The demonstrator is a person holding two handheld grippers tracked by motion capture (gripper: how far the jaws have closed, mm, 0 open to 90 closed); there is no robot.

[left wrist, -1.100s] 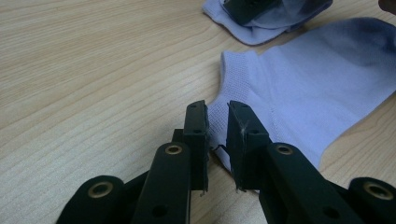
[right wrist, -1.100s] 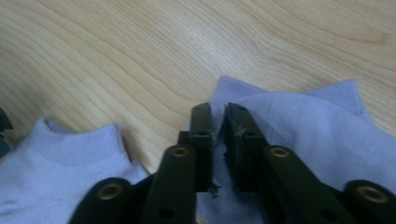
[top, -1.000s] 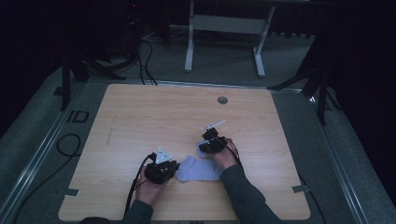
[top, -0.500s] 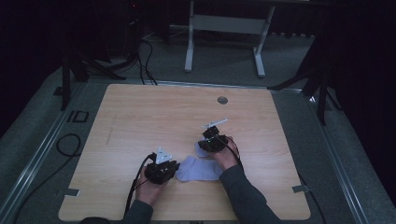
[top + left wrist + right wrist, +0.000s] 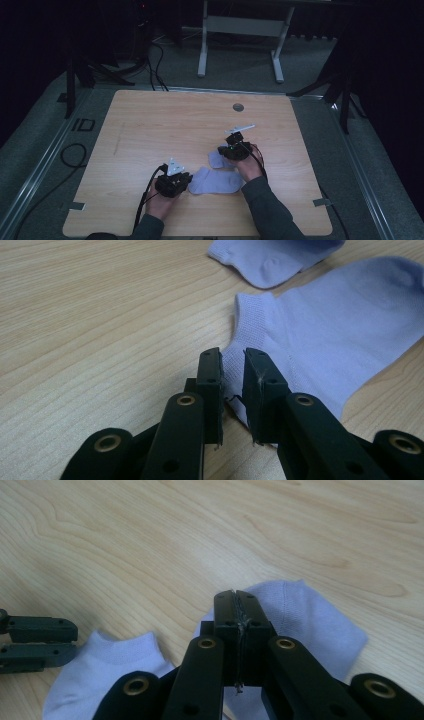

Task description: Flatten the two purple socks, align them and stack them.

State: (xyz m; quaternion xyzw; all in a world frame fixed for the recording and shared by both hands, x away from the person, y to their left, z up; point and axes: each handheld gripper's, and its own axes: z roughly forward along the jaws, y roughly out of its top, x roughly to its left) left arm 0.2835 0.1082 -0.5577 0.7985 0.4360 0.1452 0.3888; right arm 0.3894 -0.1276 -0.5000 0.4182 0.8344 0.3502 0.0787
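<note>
Two pale lilac socks are on the wooden table (image 5: 150,125). One sock (image 5: 220,182) lies flat near the front edge. My left gripper (image 5: 172,184) sits at its left end, jaws nearly together and pinching the cuff corner (image 5: 232,375). The other sock (image 5: 218,159) hangs crumpled just behind it, held at its edge by my right gripper (image 5: 235,150), which is shut on it. In the right gripper view the jaws (image 5: 235,615) meet on the fabric (image 5: 310,630). The flat sock (image 5: 115,665) and the left gripper (image 5: 35,642) lie to the left there.
A round cable hole (image 5: 238,107) sits at the table's far middle. Tape marks (image 5: 320,202) lie near the front corners. Behind the table stand a white desk frame (image 5: 240,30) and dark stands, with cables (image 5: 70,155) on the floor at the left.
My right gripper has risen slightly, lifting its sock off the table. The left gripper and the flat sock have stayed put.
</note>
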